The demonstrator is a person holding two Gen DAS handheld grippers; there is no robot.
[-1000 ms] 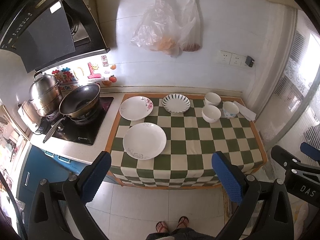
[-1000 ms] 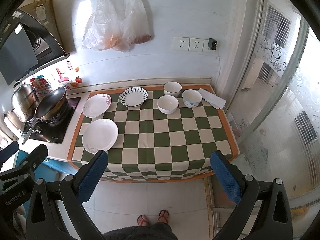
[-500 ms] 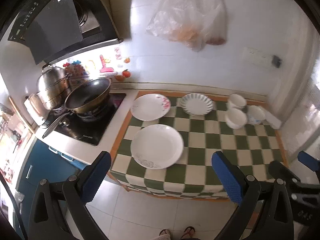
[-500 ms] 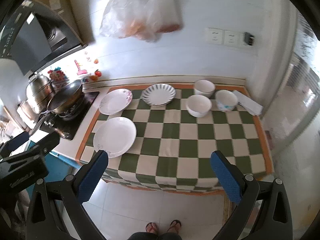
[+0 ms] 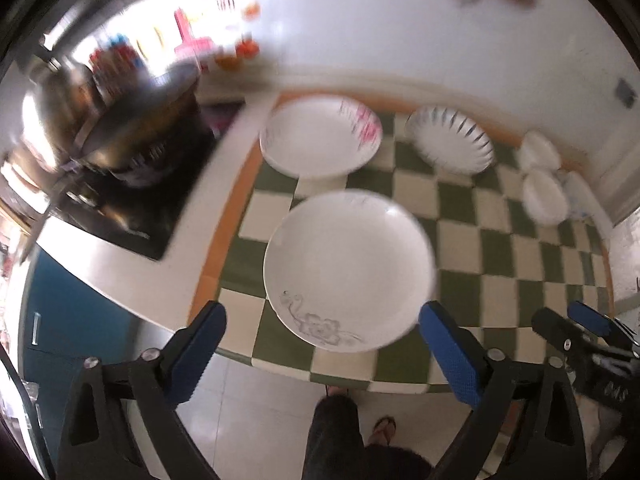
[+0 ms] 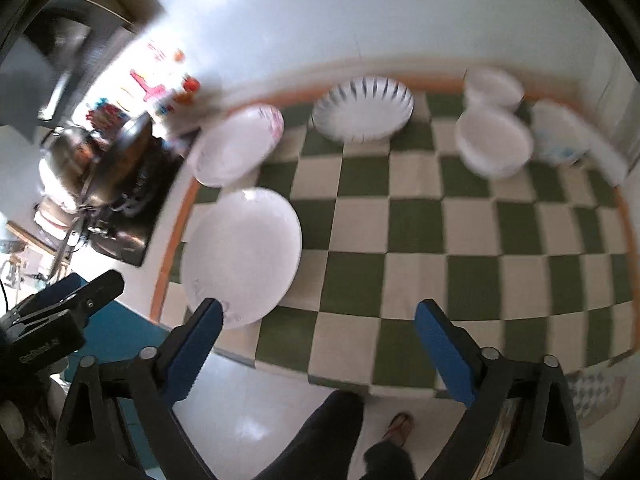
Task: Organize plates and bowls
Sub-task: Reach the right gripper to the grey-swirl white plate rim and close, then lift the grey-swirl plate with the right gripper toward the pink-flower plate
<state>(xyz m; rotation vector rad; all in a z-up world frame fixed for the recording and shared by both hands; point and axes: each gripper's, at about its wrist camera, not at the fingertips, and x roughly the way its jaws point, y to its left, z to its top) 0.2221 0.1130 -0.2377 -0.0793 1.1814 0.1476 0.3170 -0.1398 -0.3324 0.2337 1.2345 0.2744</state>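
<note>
A large white plate [image 5: 349, 268] with a grey flower lies near the front left of the green-checked cloth [image 5: 516, 248]; it also shows in the right wrist view [image 6: 242, 254]. Behind it lie a pink-flowered plate [image 5: 320, 138] [image 6: 236, 144] and a striped plate [image 5: 450, 140] [image 6: 363, 108]. Three bowls [image 6: 494, 142] cluster at the back right. My left gripper [image 5: 320, 352] is open, just in front of the large plate. My right gripper [image 6: 318, 352] is open over the cloth's front edge. Both are empty.
A black pan [image 5: 140, 128] and steel pot sit on the stove [image 5: 120, 216] left of the cloth. The wall runs behind the counter. A blue cabinet [image 5: 68, 312] stands below the stove. The person's legs and feet [image 6: 396, 428] are on the tiled floor below.
Both grippers have moved forward and down toward the table, so plates and bowls look much larger. The views are motion-blurred. Both jaws stay open; no dish has moved.
</note>
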